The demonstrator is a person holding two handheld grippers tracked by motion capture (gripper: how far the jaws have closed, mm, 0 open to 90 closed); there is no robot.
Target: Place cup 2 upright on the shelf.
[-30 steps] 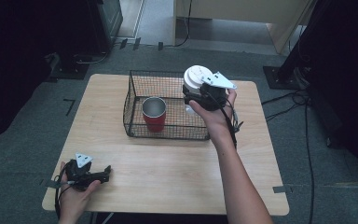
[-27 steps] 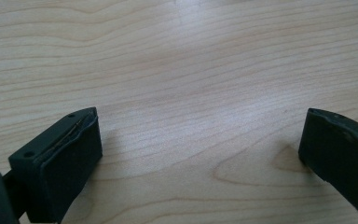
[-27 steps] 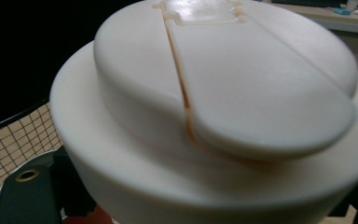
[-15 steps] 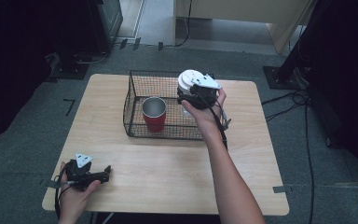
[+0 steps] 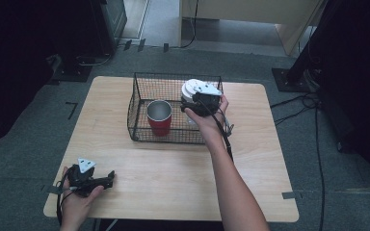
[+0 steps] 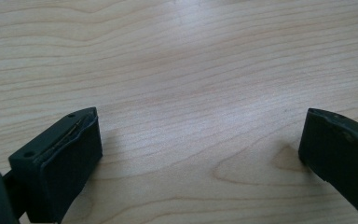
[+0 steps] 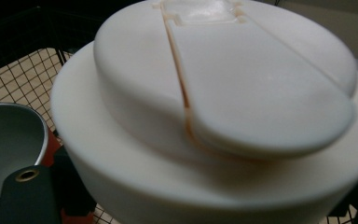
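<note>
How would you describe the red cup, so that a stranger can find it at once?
On the wooden table stands a black wire basket, toward the far edge. The red cup stands upright inside it, in the left part. Its red outside and shiny metal inside set it apart from the white lidded container beside it, which the right tongs hold.
</note>
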